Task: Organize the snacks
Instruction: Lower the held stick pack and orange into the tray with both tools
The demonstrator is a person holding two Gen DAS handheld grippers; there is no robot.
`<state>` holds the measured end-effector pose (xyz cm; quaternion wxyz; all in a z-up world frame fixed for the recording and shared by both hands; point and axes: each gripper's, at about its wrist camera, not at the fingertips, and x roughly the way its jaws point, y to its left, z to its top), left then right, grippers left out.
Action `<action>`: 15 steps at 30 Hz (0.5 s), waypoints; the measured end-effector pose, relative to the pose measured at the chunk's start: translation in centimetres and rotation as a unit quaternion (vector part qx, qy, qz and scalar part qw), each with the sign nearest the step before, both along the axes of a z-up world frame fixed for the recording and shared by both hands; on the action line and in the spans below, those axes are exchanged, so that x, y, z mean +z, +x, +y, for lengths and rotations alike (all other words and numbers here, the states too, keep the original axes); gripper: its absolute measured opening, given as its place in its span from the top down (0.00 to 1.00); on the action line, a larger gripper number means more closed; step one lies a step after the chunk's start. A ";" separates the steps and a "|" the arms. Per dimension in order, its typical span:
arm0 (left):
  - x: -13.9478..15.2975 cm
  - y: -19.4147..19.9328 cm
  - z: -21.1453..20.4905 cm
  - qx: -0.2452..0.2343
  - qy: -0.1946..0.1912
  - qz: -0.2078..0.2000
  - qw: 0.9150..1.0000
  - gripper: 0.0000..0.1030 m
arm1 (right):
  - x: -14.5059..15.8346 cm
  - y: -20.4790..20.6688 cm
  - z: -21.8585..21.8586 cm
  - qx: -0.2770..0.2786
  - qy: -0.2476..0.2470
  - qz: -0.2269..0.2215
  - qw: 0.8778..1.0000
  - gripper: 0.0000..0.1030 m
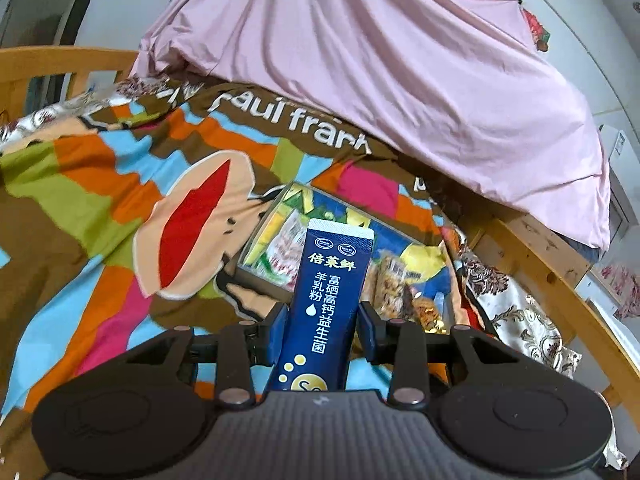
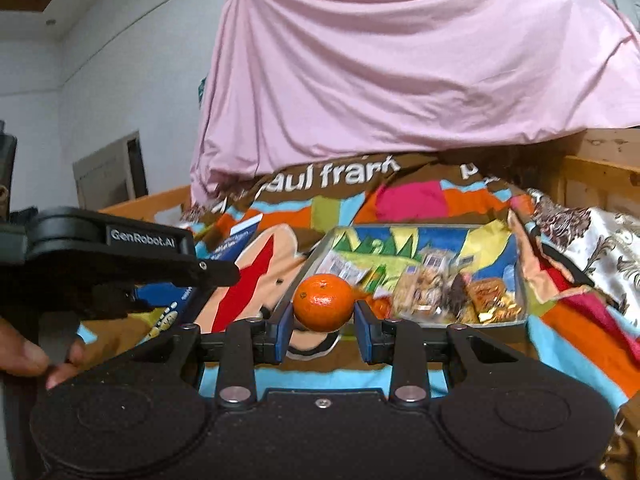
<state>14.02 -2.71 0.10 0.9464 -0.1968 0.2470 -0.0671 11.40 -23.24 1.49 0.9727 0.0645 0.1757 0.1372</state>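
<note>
Left gripper (image 1: 322, 328): pads clamping a tall dark-blue carton with white Chinese lettering (image 1: 326, 300), holding it upright above the colourful patchwork bedspread (image 1: 100, 184) | Right gripper (image 2: 322, 326): pads pinching a round orange tangerine (image 2: 323, 307) | Beyond both: shallow clear tray (image 2: 516, 322) of wrapped snacks (image 2: 432, 288) resting on the bedspread, below a draped pink sheet (image 2: 400, 68).
</note>
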 end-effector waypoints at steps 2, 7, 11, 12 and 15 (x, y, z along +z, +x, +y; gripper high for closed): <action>0.3 0.8 -0.3 -0.001 -0.002 -0.004 1.000 0.60 | 0.3 0.5 -0.4 -0.009 0.004 -0.006 1.000 0.66; 1.0 3.0 -1.0 -0.002 0.004 -0.011 1.000 0.60 | 0.5 2.2 -0.9 -0.016 0.005 -0.014 1.000 0.66; 1.1 5.2 -1.5 -0.004 0.006 -0.011 1.000 0.60 | 0.3 4.1 -0.4 -0.005 -0.008 -0.026 1.000 0.66; 1.0 5.9 -1.5 -0.004 0.006 -0.010 1.000 0.60 | 0.2 4.7 -0.2 -0.002 -0.007 -0.028 1.000 0.66; 0.9 7.5 -1.5 -0.006 0.007 -0.005 1.000 0.60 | -0.3 6.7 0.2 0.003 -0.008 -0.030 1.000 0.66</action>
